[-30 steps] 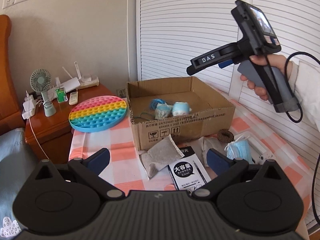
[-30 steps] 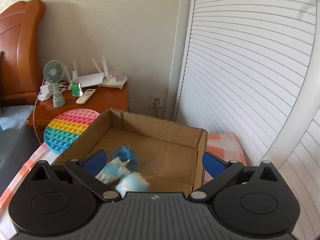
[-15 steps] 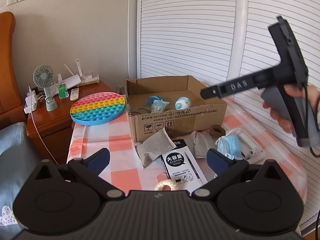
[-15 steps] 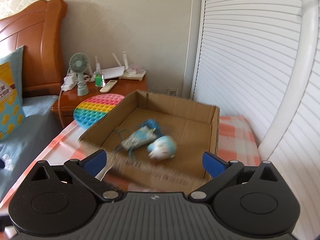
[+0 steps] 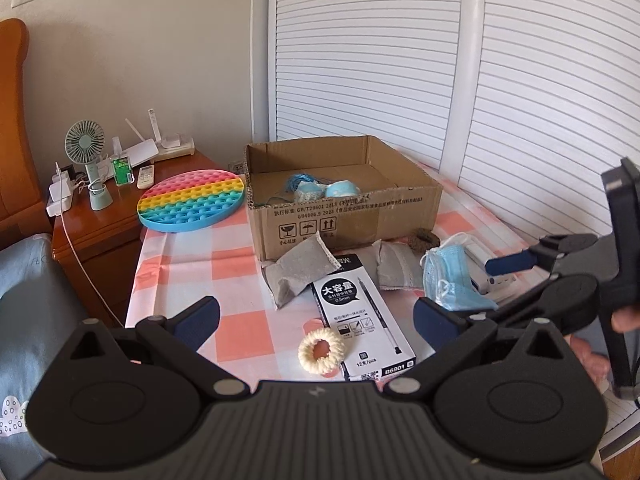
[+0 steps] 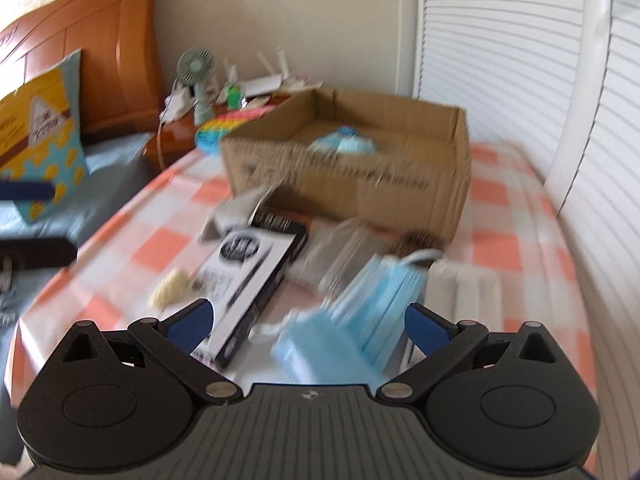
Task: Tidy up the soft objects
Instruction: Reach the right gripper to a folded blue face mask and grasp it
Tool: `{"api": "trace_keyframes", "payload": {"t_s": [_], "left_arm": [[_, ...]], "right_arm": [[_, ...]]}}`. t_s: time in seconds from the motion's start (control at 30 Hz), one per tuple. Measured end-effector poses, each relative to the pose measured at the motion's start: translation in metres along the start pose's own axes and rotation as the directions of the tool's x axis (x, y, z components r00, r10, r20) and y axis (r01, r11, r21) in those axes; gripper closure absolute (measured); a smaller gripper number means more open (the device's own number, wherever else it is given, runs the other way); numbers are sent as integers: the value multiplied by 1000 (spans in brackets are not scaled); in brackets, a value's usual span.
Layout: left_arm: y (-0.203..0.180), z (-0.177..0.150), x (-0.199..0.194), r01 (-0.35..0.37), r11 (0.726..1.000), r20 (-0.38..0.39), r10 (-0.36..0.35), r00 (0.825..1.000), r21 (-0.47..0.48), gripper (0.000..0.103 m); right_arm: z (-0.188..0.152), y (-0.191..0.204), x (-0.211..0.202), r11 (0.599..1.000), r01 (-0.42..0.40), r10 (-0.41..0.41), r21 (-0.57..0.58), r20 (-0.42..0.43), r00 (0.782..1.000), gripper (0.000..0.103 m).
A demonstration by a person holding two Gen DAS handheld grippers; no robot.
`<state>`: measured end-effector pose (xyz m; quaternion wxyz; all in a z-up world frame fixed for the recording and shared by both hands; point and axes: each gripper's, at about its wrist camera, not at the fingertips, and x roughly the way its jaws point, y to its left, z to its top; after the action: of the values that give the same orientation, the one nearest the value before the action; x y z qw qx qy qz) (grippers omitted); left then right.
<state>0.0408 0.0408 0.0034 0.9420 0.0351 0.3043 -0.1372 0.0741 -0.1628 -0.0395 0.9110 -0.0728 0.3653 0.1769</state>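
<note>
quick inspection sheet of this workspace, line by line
surface: table under a pink and white checked cloth, crowded
job's things: cardboard box already holds blue soft items; face mask, two grey pouches, cream ring and brown scrunchie lie outside it
clutter: pen box, white device under the mask, rainbow pop-it mat
grippers: left gripper open, empty; right gripper open, low over the mask
cables: white cord hangs off the nightstand
surroundings: nightstand with fan and router, bed, louvred doors
</note>
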Motion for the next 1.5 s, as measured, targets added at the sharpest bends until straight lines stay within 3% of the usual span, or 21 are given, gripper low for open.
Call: {"api": "trace_keyframes", "payload": {"t_s": [0.57,0.87,1.1,1.5], "left_arm": [[-7,-5,6,23,1000,-21,-23,1000,19,1],[-8,-8,8,26,1000,-34,-25,999,16,1],[-6,-9,11,28,1000,-45,-27,999,10,1],[-13,-9,14,17,1000,-61,-16,998,24,1]], "right_arm": [[-41,19,3,995,-95,93,-23,-101,991,0],[-52,21,11,999,-29,28,-12,-122,992,0],[-60,26,15,996,12,-20,-84,-92,996,0],[-57,24,11,995,22,-29,-101,-62,998,4]]}}
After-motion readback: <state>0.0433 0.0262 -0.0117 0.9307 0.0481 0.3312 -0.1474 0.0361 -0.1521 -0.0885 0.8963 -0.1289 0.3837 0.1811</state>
